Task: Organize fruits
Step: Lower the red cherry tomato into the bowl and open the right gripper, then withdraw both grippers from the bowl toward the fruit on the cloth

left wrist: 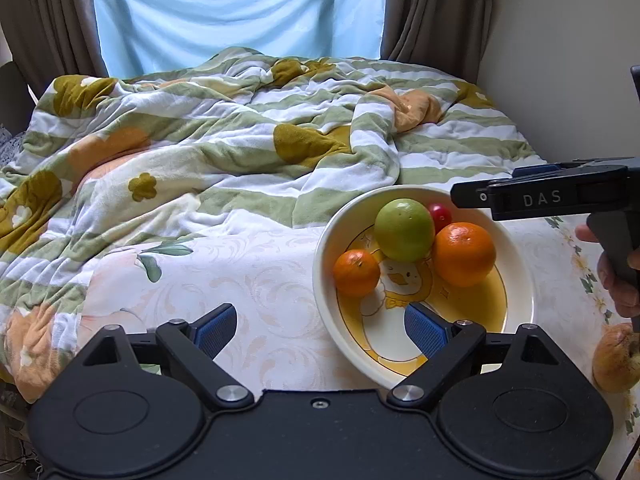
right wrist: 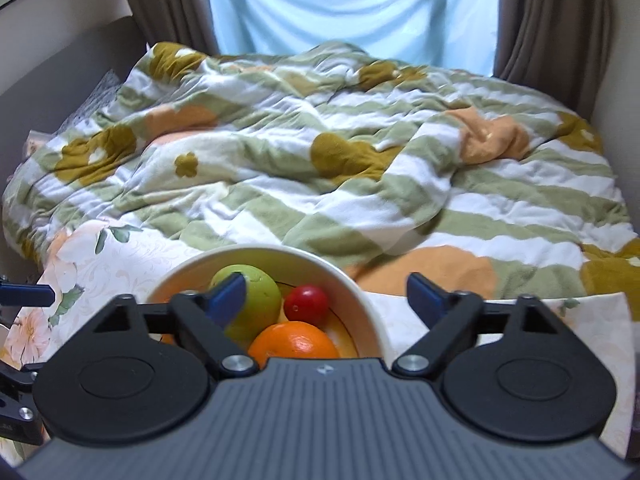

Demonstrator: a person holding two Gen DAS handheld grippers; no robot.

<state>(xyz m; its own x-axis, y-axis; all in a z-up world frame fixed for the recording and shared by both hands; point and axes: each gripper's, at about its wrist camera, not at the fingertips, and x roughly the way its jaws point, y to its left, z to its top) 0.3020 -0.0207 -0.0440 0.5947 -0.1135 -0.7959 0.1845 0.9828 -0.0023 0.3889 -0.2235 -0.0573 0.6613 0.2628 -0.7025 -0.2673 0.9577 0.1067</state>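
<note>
Hovering low over near edge of bed: left gripper (left wrist: pixel 320 330), fingers spread wide, nothing between them; right pad over near rim of bowl (left wrist: pixel 520 320), left pad over bare floral sheet (left wrist: pixel 260 280). Right gripper (right wrist: pixel 326 300) likewise wide apart, empty, left pad over green apple (right wrist: pixel 260 300), right pad past bowl's right rim above sheet. From left wrist view, right gripper seen side-on at right edge of bed, above bowl's far-right rim, held by hand (left wrist: pixel 618 284).

Bowl contents: green apple at back-centre, small red fruit (left wrist: pixel 440 214) behind it, touching; big orange (left wrist: pixel 464 254) on right, touching apple; small orange (left wrist: pixel 356 272) on left, just beside apple. Duck print on bowl floor. Outside bowl: brownish bruised fruit (left wrist: pixel 616 360) on sheet at near-right corner, well apart from bowl. Striped flower quilt (left wrist: pixel 220 140) rumpled across far half of bed; curtains (left wrist: pixel 436 8) behind.
</note>
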